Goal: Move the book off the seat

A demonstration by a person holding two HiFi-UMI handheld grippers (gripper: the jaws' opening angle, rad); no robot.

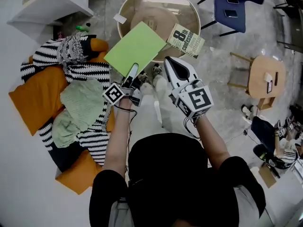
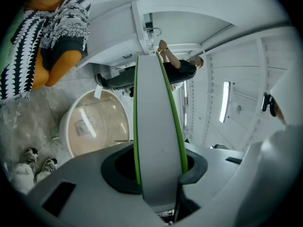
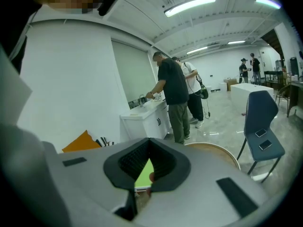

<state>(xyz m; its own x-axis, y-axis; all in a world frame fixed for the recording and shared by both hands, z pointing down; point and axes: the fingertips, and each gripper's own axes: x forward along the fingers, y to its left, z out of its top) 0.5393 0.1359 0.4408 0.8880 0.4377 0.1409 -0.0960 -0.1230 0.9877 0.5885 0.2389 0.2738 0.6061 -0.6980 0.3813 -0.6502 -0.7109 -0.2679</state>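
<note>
Left gripper (image 1: 134, 68) nearly level, fingers (image 1: 132, 74) clamping book (image 1: 135, 47).

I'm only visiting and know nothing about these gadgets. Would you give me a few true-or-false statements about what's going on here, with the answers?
1. The left gripper is clamped on a green book. True.
2. The green book lies flat on a chair. False: it is held in the air, above the near edge of the round table.
3. A second book lies on the round table. True.
4. The cushions on the seat are blue. False: they are orange.
</note>
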